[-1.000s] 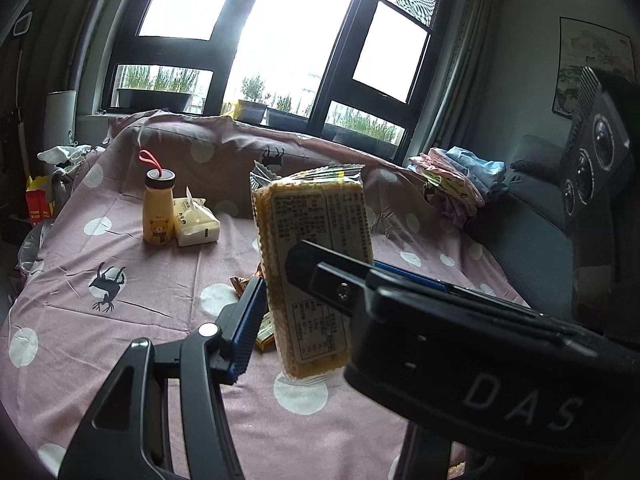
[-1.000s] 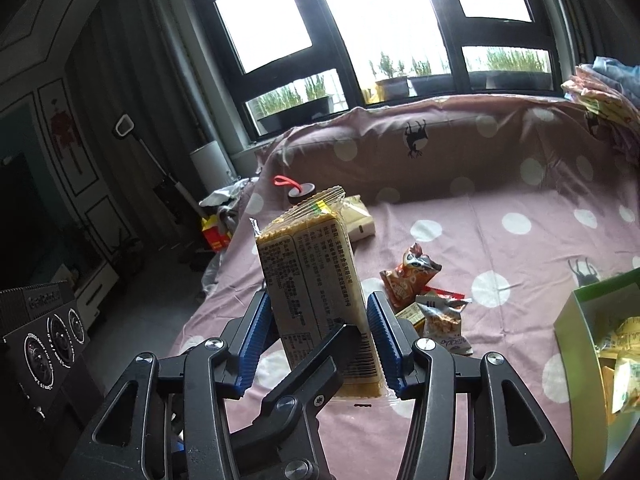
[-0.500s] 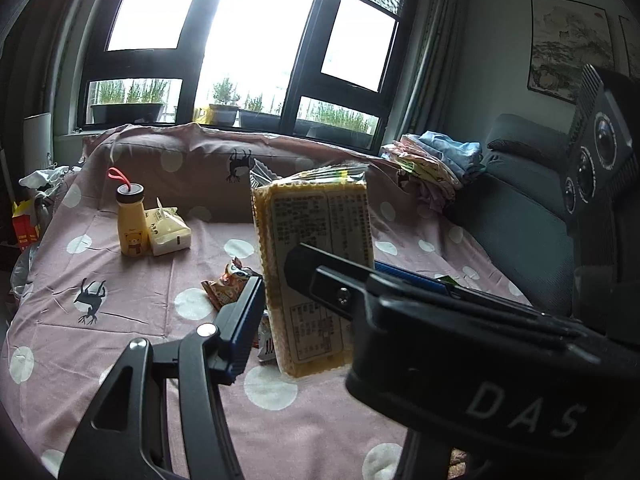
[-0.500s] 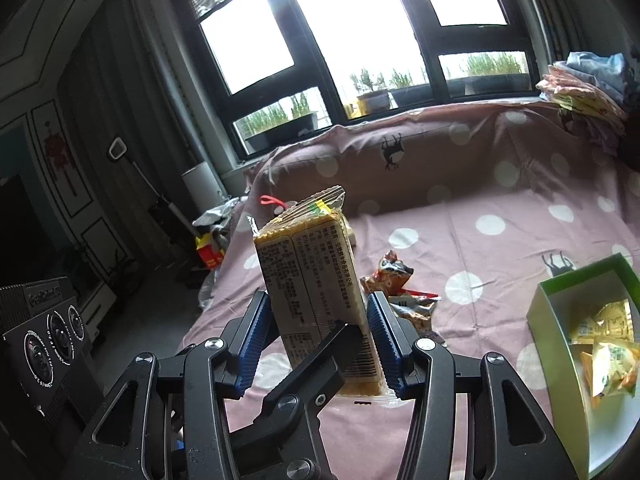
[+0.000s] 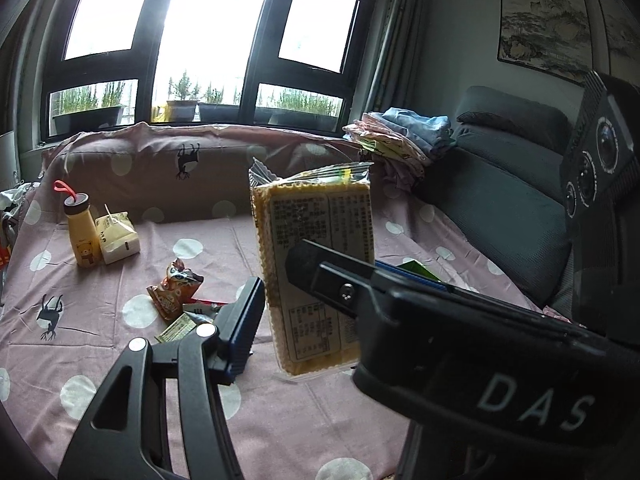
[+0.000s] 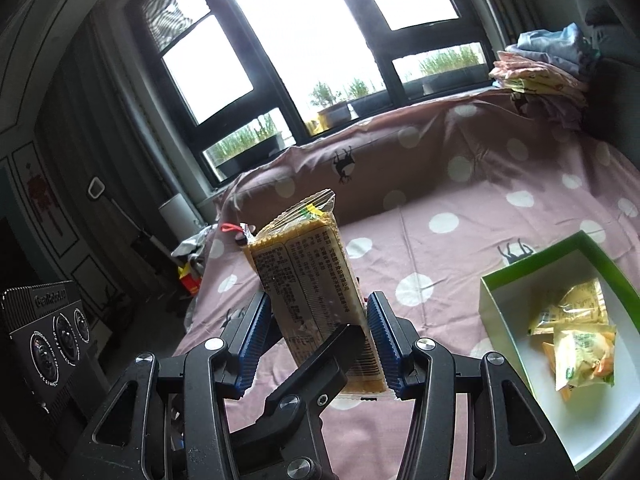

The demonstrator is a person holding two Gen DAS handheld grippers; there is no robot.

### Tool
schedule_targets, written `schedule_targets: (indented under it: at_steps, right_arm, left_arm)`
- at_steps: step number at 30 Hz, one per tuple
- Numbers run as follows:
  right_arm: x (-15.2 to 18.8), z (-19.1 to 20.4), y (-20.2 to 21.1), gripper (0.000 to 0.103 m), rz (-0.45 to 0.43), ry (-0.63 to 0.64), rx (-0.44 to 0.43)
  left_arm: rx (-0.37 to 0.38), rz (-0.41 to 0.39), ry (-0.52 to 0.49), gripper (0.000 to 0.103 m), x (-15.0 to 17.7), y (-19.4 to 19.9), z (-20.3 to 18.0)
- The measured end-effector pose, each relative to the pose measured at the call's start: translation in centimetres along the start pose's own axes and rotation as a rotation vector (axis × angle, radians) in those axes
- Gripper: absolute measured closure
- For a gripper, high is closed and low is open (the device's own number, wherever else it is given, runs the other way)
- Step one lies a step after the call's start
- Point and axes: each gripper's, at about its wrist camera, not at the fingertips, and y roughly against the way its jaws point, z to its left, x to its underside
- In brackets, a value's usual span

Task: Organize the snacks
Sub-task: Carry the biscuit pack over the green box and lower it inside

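Both tools [image 6: 316, 336] clench one upright cracker packet [image 6: 312, 292] between them, above the spotted cloth [image 6: 460, 248]

Open bed cover [image 6: 460, 248] lies between loose snack packets [image 5: 176, 292] and green box [image 6: 516, 276], whose near end looks unoccupied.

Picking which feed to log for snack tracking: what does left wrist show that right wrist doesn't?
Left wrist only: yellow bottle, small carton, loose snack packets on the spotted bedsheet, plus sofa and wall painting.

Right wrist only: green box with wrapped snacks inside, and the dark cabinet wall on the left.

Both: cracker pack held upright off the sheet, folded clothes, window planters.
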Motion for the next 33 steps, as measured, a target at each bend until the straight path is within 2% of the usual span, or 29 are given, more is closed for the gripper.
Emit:
schedule_targets:
  at_steps: [13,33]
  right_arm:
    - [-0.8,-6.6,1.5,0.05,-0.038,-0.151,0.054]
    - [-0.4,-13.4,2.2,0.05,-0.031,-0.309,0.161]
  left_arm:
    - [0.123,0.064,-0.042,0.05,-0.3,-5.0,-3.6]
    - [0.228,0.183,-0.093,0.05,0.6,-10.9,-7.5]
